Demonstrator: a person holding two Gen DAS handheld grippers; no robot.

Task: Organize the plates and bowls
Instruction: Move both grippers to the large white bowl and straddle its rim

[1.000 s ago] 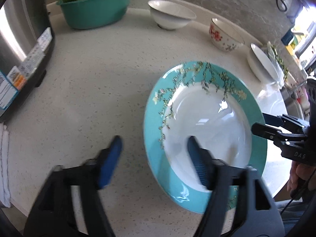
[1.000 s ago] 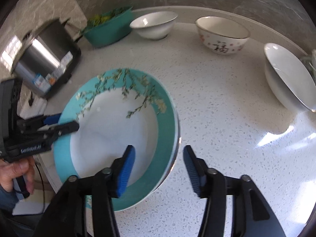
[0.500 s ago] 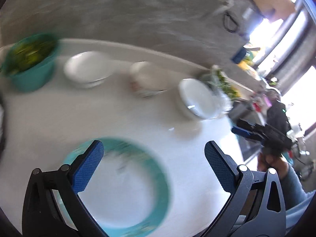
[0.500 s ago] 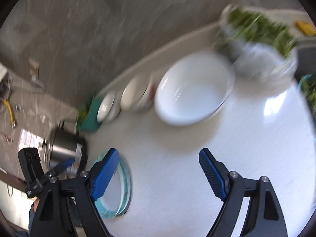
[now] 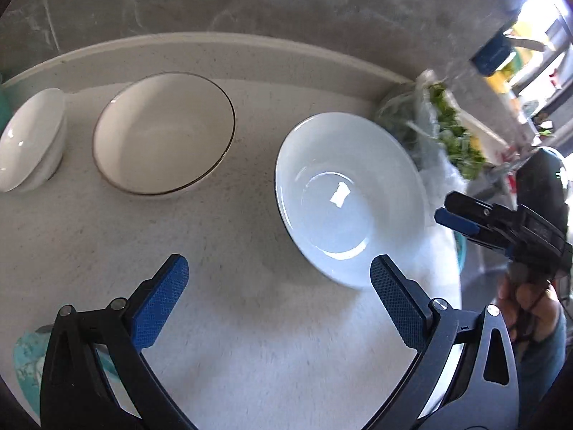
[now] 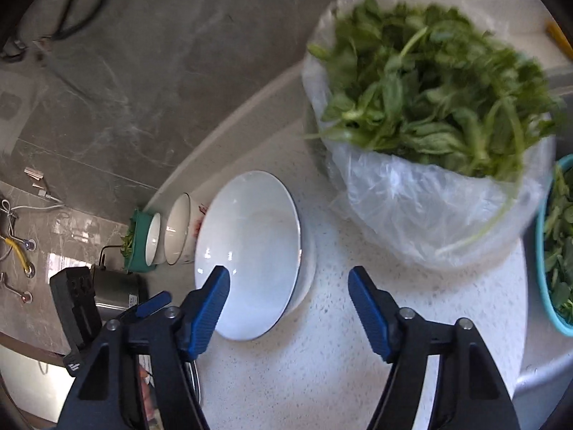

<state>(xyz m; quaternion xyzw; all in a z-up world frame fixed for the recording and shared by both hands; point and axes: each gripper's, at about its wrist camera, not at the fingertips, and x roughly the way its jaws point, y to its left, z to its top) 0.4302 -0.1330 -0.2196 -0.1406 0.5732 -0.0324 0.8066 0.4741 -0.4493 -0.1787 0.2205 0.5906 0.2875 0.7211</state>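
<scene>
A wide white bowl (image 5: 349, 197) sits on the pale counter, right of centre in the left wrist view, and also shows in the right wrist view (image 6: 250, 251). Left of it stand a cream bowl with a dark rim (image 5: 163, 132) and a small white bowl (image 5: 30, 139). A corner of the teal plate (image 5: 27, 362) shows at the lower left. My left gripper (image 5: 279, 294) is open and empty, just in front of the wide bowl. My right gripper (image 6: 288, 302) is open and empty at the bowl's near rim; it also shows in the left wrist view (image 5: 462, 215).
A clear plastic bag of leafy greens (image 6: 422, 114) stands right behind the white bowl. A teal basin of greens (image 6: 555, 243) is at the right edge. Another teal basin (image 6: 138, 240) and a steel cooker (image 6: 114, 290) lie far left. A grey wall backs the counter.
Both grippers opened wide and left the teal plate on the counter, then swung right to the wide white bowl, which now lies close in front of both.
</scene>
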